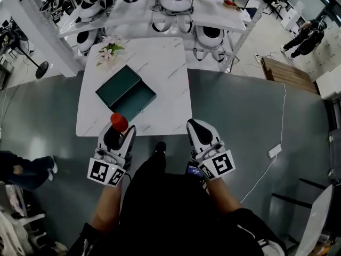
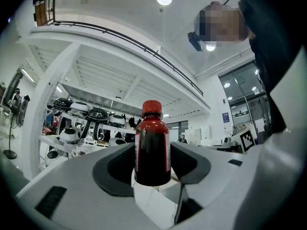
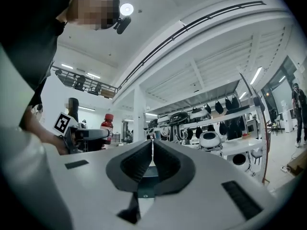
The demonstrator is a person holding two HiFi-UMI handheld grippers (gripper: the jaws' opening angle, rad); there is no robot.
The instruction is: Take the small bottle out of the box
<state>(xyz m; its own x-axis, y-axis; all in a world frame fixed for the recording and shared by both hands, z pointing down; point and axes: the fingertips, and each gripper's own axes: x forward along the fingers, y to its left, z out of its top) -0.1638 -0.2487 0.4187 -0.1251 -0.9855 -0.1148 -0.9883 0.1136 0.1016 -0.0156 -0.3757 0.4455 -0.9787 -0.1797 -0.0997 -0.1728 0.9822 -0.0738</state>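
The left gripper's [image 1: 120, 133] jaws pinch the small bottle [image 2: 152, 150] around its dark lower body, red cap up. It is held out of the box, above the near edge of the white table [image 1: 170, 68]. At twelve o'clock from it lies the open teal box [image 1: 126, 92]. At three o'clock, the right gripper [image 1: 193, 126] has its jaws pressed together on nothing.

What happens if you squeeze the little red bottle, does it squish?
Probably not: the bottle shows straight sides while the left gripper clamps it. It looks full of dark liquid, so it is likely heavy for its size. Tall and narrow, it might tip if set down carelessly.
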